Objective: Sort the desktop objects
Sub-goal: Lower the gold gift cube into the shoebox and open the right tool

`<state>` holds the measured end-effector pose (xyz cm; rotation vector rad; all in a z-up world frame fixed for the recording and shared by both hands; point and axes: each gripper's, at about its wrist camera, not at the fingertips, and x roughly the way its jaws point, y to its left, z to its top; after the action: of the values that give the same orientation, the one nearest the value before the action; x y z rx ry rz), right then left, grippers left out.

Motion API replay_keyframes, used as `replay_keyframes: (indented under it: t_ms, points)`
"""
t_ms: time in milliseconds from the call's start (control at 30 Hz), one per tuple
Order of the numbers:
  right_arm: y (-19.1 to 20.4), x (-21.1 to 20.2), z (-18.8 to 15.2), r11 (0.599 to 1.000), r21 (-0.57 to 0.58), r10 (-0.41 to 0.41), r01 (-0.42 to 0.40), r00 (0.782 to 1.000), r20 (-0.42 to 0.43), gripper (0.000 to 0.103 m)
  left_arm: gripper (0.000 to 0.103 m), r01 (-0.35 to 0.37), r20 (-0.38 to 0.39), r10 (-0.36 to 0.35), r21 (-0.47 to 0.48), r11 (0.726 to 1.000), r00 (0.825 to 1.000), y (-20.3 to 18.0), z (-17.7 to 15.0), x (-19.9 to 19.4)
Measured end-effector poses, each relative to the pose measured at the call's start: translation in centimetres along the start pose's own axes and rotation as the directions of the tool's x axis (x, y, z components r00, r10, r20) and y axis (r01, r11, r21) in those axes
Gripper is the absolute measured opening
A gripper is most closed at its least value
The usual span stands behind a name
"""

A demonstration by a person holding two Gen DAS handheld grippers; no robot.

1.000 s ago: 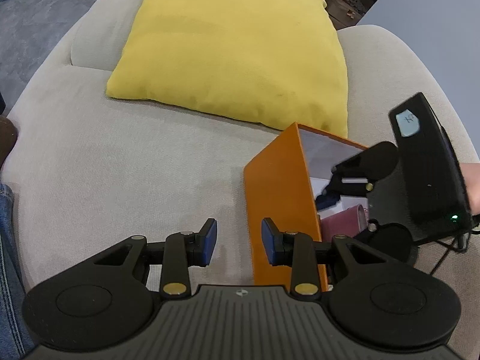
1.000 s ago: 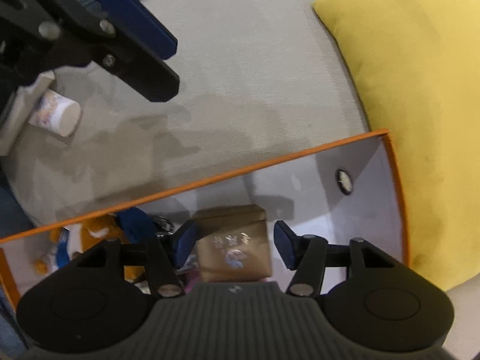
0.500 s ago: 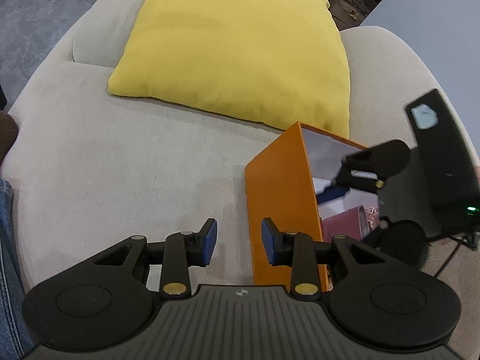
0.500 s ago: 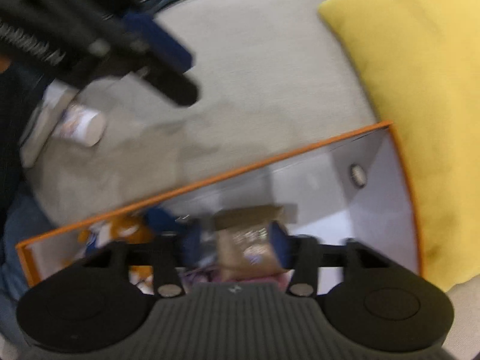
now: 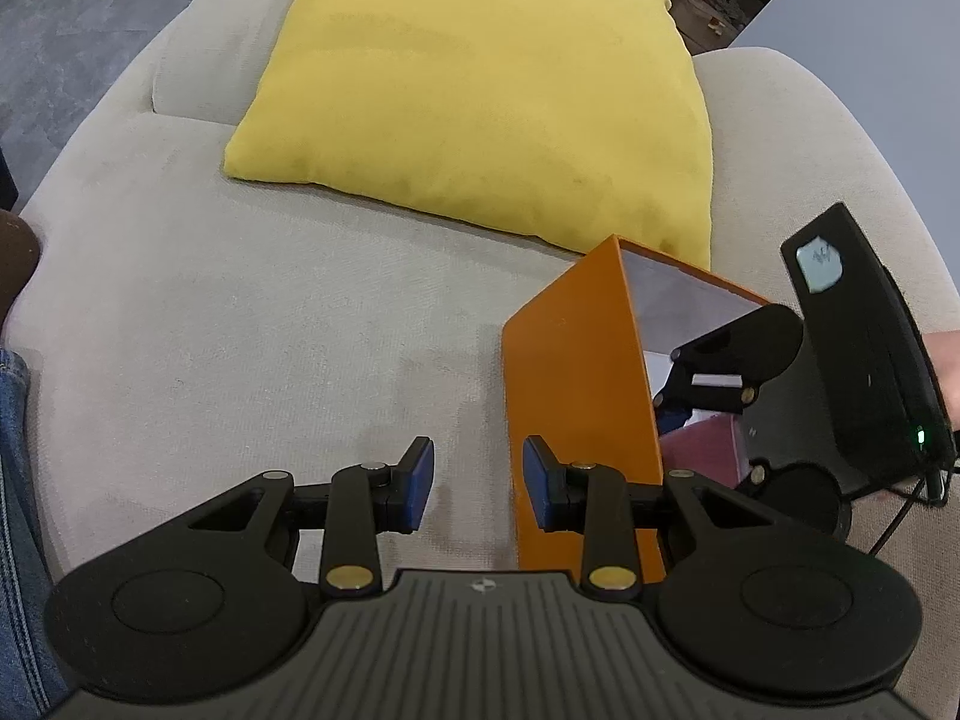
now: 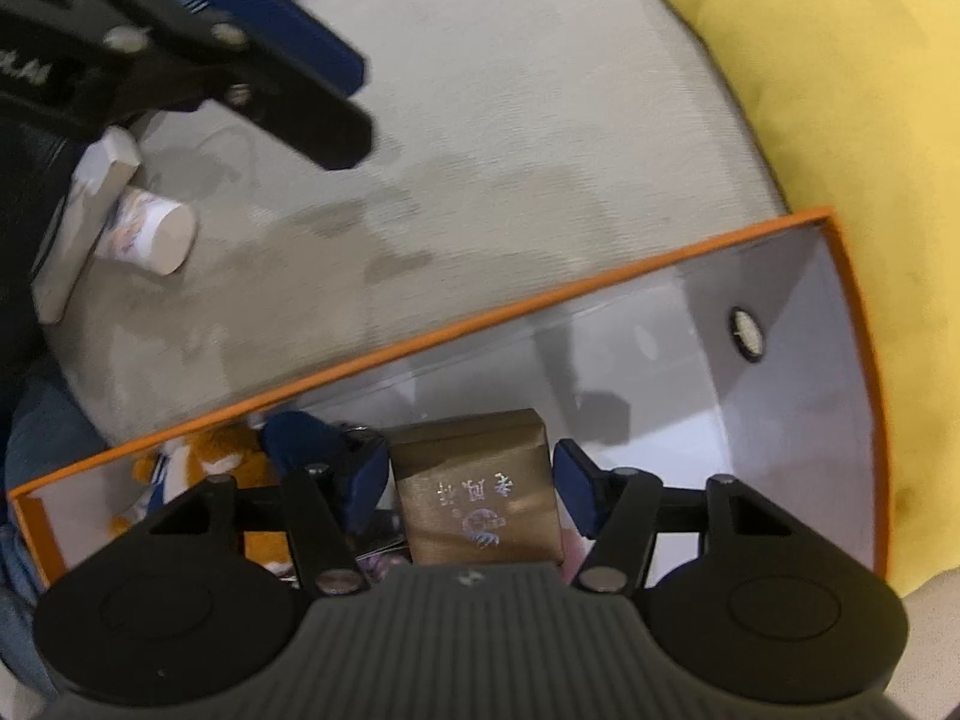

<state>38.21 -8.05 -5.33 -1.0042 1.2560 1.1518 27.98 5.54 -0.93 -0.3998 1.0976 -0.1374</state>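
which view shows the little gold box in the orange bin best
The right wrist view. It looks straight down into the orange bin, and the gold box lies in full sight between the open fingers of the right hand-held gripper. In the left wrist view the bin's orange wall hides it completely.

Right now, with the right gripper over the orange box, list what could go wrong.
1. The right gripper brackets the gold packet with little clearance; lifting away could drag it back out.
2. The orange box is lightweight-looking on a soft sofa; a bump could tip it.
3. The left gripper hovers beside the box wall, risking collision.
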Motion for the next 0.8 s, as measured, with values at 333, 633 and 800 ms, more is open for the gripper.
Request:
replay_keyframes:
  t_ms: [333, 633, 800]
  points:
    - [1.1, -0.5, 0.0, 0.997, -0.062, -0.045, 0.045, 0.999, -0.006, 0.063, 0.036, -0.007, 0.017, 0.007, 0.001, 1.000, 1.000, 0.3, -0.3, -1.4]
    - [2.7, -4.6, -0.9, 0.990, -0.032, -0.136, 0.140, 0.985, 0.106, 0.067, 0.036, -0.015, 0.038, 0.014, 0.034, 0.999, 0.999, 0.6, -2.0, -4.7]
    - [5.5, -6.4, -1.9, 0.960, 0.081, -0.281, 0.270, 0.939, 0.197, 0.066, 0.036, -0.040, 0.073, 0.034, 0.082, 0.996, 0.997, 0.6, -4.2, -7.7]
